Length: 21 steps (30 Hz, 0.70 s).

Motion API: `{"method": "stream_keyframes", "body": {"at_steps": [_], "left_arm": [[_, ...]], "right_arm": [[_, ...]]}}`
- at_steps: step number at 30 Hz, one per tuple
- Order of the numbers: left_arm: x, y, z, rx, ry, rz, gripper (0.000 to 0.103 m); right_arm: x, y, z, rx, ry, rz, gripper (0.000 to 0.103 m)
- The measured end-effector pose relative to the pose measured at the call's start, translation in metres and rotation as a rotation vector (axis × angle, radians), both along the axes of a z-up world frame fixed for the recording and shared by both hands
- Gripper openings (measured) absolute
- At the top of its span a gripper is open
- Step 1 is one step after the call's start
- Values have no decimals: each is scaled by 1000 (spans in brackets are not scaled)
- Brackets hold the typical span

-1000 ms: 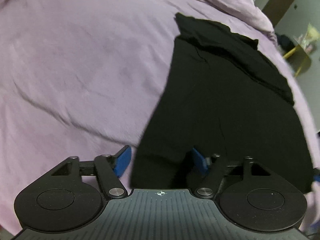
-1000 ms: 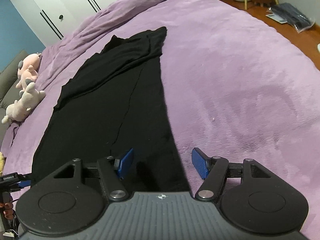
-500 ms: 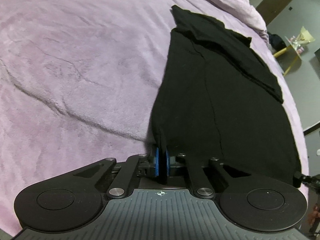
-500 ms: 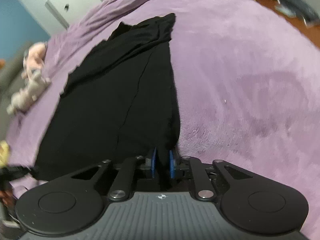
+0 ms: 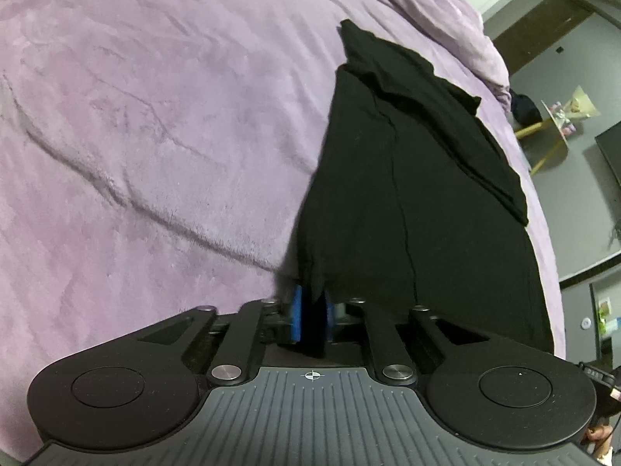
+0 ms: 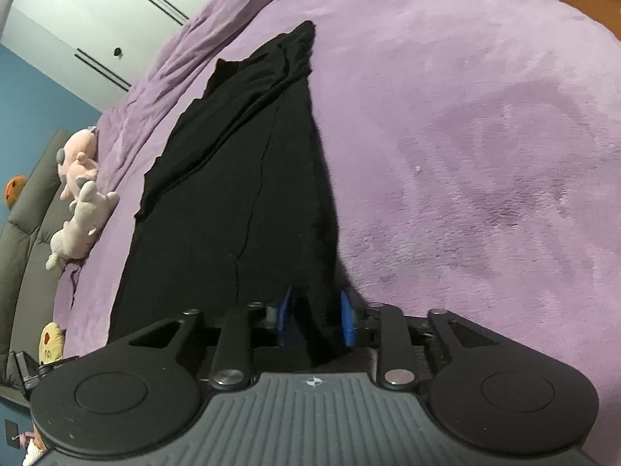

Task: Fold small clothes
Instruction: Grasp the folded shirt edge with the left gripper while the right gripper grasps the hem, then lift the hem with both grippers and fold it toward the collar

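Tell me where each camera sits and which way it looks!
Left wrist: sits on the left gripper, looking forward and down along its fingers at the black garment on the purple blanket; the gripper's jaws pinch the cloth's near left corner.
Right wrist: sits on the right gripper, looking down along the same garment, stuffed toys at left; cloth lies between its jaws.
Both share the garment and blanket.
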<state>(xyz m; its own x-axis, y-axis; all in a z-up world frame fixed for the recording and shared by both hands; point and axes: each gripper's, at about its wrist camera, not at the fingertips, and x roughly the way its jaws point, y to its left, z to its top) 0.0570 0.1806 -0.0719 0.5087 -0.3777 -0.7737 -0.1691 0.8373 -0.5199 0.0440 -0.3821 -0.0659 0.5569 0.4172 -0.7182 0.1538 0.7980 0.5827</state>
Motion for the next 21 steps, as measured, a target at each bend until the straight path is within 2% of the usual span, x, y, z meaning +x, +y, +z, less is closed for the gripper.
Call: {"method": "stream_keyframes", "body": {"at_steps": [3, 7, 9, 11, 15, 21], "left_arm": [[1, 2, -4, -29, 26, -7, 31], [3, 1, -5, -37, 49, -31, 33], [6, -1, -4, -27, 56, -42, 29], [9, -4, -3, -20, 52, -70, 9], [15, -11, 8, -35, 24, -112, 8], [43, -9, 60, -204, -133, -99, 8]], "right_arm": [[0, 2, 0, -3, 4, 13, 29], [2, 4, 0, -13, 7, 25, 29], [2, 7, 1, -29, 5, 34, 28], [4, 9, 2, -33, 5, 44, 8], [8, 10, 9, 12, -37, 79, 7], [38, -1, 31, 163, -148, 23, 6]]}}
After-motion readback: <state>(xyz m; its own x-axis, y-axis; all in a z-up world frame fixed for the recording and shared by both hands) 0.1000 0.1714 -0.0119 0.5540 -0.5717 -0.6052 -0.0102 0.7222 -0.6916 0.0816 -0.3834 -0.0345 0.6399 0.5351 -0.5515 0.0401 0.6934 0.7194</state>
